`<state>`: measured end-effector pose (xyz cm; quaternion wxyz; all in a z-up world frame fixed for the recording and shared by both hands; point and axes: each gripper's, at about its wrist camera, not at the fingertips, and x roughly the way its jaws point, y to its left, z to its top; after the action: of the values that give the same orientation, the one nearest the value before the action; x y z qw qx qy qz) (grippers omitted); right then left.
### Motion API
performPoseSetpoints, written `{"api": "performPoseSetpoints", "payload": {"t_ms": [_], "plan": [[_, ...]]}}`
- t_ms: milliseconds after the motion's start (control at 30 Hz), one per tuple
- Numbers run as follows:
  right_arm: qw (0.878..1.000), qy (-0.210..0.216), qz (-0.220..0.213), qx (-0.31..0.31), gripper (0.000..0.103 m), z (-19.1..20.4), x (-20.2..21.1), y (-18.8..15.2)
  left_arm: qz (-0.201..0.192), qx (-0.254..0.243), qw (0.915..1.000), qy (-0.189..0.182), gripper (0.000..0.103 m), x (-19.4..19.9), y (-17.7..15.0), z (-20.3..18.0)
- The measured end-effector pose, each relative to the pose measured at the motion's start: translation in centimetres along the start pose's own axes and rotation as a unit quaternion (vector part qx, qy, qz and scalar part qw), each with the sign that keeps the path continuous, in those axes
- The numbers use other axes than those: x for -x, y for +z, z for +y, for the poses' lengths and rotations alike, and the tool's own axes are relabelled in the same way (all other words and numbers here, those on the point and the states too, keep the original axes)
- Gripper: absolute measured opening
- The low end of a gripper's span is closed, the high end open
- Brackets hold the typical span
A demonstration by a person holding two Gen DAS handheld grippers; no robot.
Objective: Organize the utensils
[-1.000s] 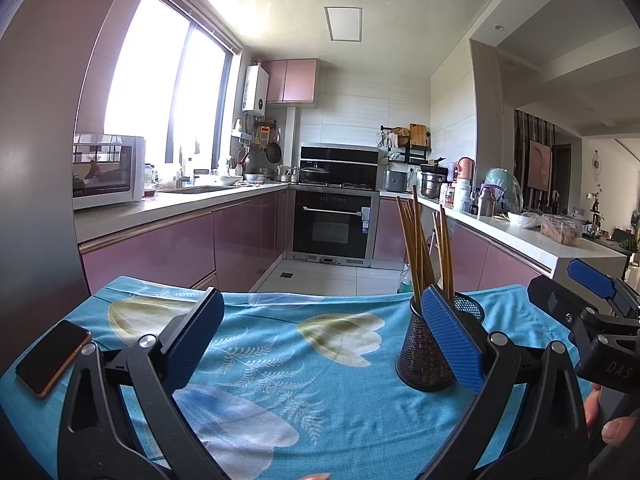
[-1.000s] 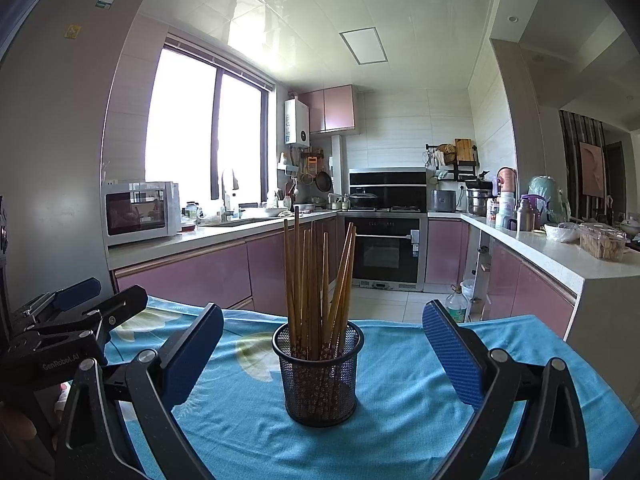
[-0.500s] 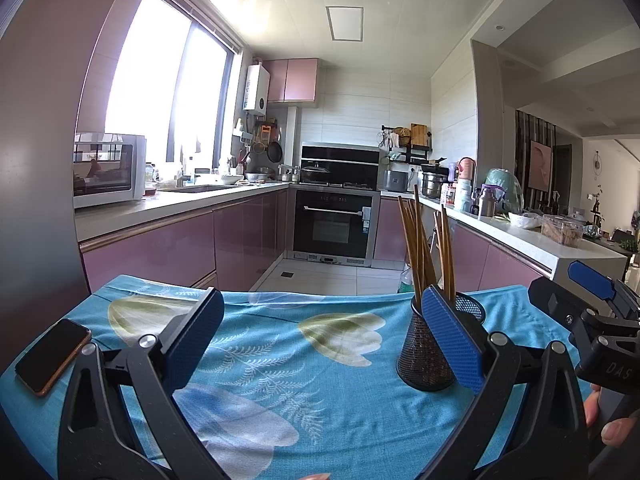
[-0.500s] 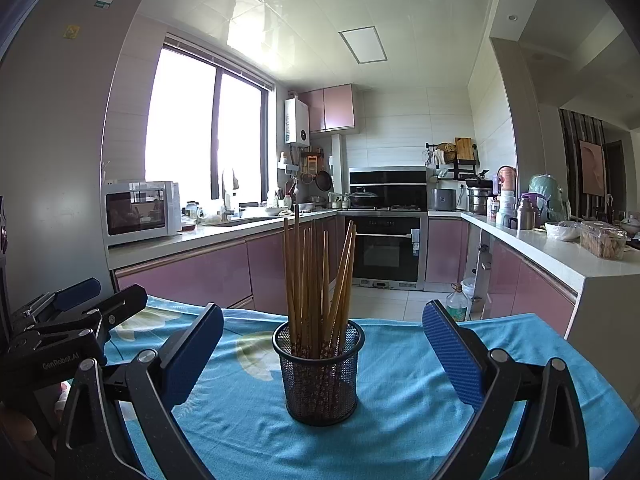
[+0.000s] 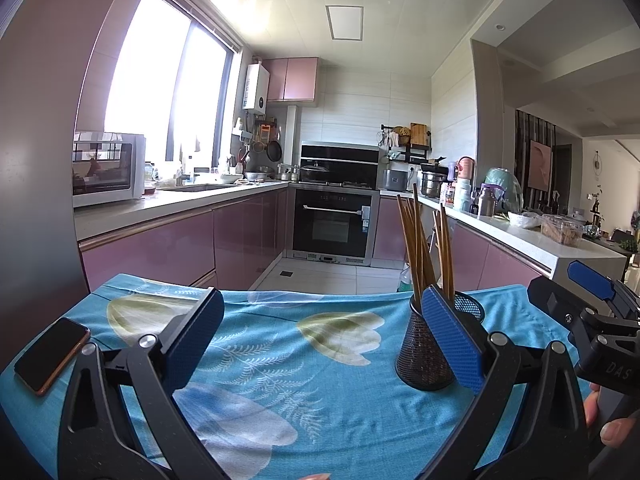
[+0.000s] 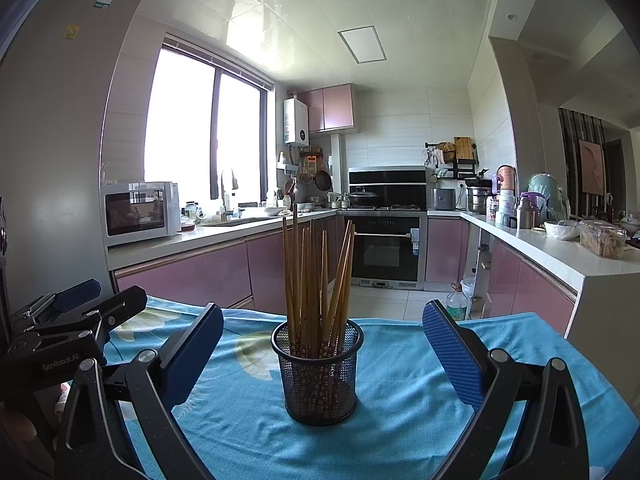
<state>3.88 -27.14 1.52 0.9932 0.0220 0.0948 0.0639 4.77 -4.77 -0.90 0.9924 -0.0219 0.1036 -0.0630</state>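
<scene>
A dark phone (image 5: 51, 354) lies at the left edge of the counter's blue floral cloth (image 5: 280, 360), its near corner cut off. The left tool (image 5: 320, 344) is spread wide, empty. The black mesh holder (image 6: 318, 372) of wooden chopsticks (image 6: 316, 280) stands upright, centred ahead of the right tool (image 6: 322, 354), also spread; one blue pad partly hides it in the left view. Behind, a pink-cabinet kitchen; far items look blurred, possibly jars.

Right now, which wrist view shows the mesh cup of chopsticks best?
The right wrist view: the mesh cup stands centred and unblocked between the open fingers, with the chopsticks fully visible. In the left wrist view the cup sits off to the right, partly hidden behind the left gripper's blue pad.
</scene>
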Motion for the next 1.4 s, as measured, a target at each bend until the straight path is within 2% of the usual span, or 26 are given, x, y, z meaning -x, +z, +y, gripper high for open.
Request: {"api": "performPoseSetpoints", "payload": {"t_ms": [1400], "plan": [[1.0,-0.002,0.001,-0.001,0.097,0.44,0.0,-0.06,0.004,-0.001,1.0,-0.005,0.097,-0.07,-0.29,0.09]]}}
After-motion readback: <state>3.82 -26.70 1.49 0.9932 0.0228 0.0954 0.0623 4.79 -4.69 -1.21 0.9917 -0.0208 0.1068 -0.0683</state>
